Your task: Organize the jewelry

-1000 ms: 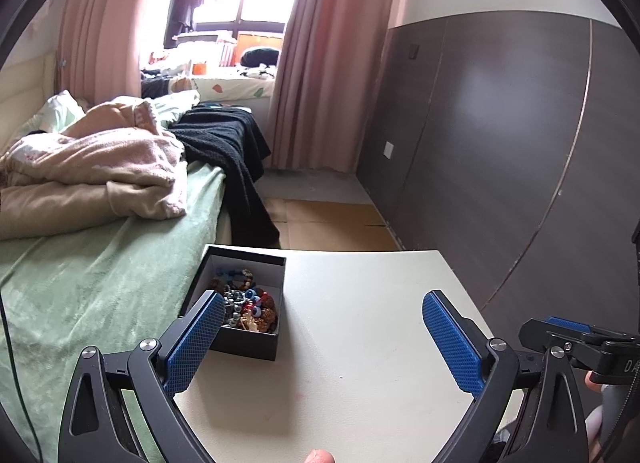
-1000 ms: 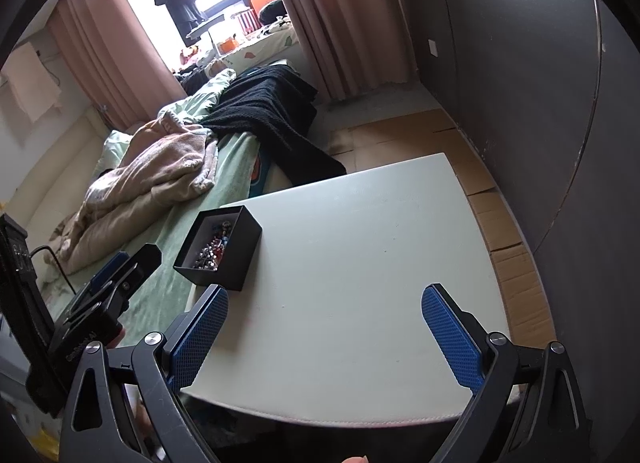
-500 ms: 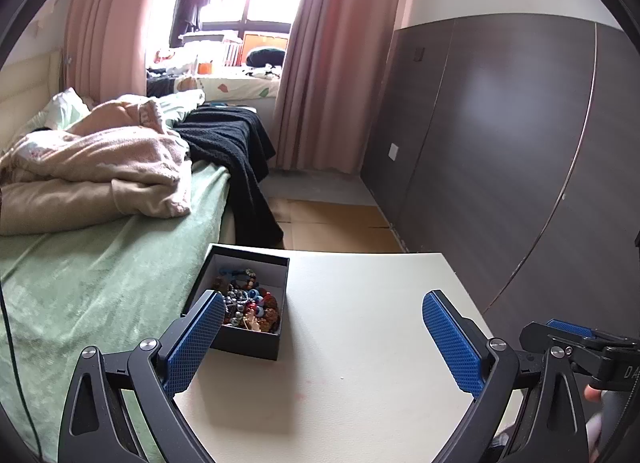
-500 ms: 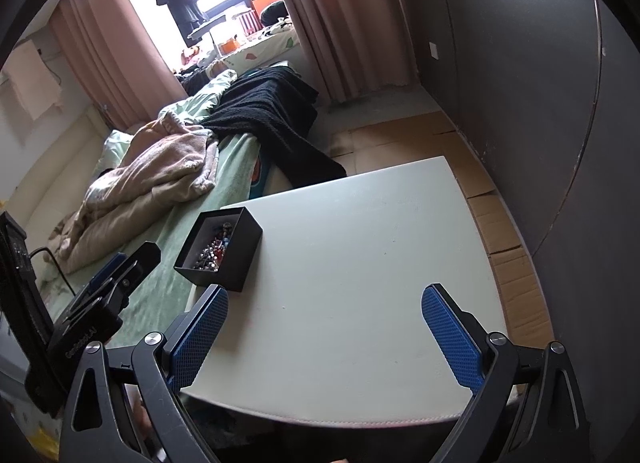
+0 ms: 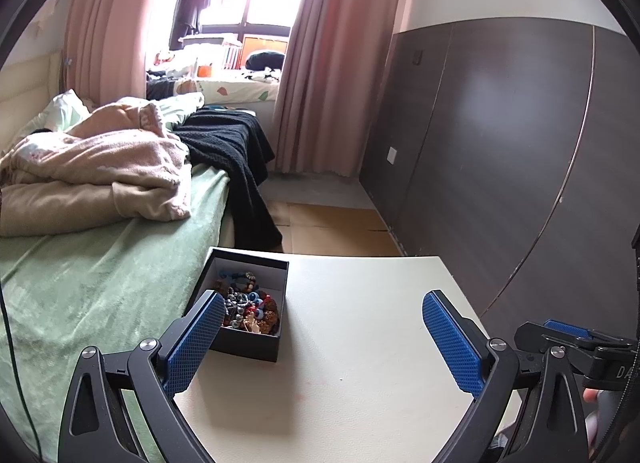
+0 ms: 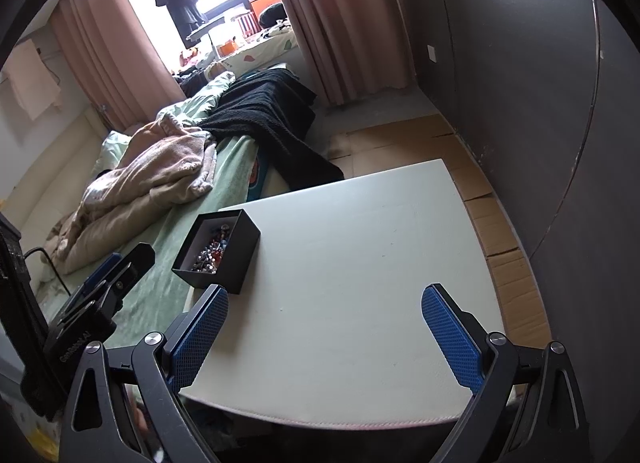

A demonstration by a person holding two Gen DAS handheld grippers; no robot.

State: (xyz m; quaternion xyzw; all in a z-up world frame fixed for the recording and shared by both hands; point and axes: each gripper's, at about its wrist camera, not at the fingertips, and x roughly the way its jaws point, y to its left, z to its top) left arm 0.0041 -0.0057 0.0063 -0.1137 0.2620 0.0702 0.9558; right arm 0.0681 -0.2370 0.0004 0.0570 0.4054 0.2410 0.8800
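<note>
A small black box point(image 5: 245, 337) sat near the left edge of a pale table point(image 5: 360, 343), hard by the bed point(image 5: 100, 283). Its lid was nowhere I could see. Inside lay a heap of jewelry point(image 5: 250, 307), beads in blue, red and brown with some silvery bits, all tangled together rather than laid out in any order. From the right-hand camera the same box point(image 6: 224, 259) showed its heap against the near wall.

The rest of the table top was bare: no loose piece lay on it that I could make out.

Both claws hung above the table with nothing in them. The left gripper point(image 5: 320, 347) stood wide, its left pad in front of the box's near corner but not touching it, as far as I could judge. The right gripper point(image 6: 322, 337) stood equally wide over the bare middle of the table, well apart from the box.

As to progress, I judged the scene could fit either of two stages. All the jewelry being in the box might mean the gathering was finished; or the heap might be waiting to be drawn out and sorted. Nothing on the table settled it.
</note>
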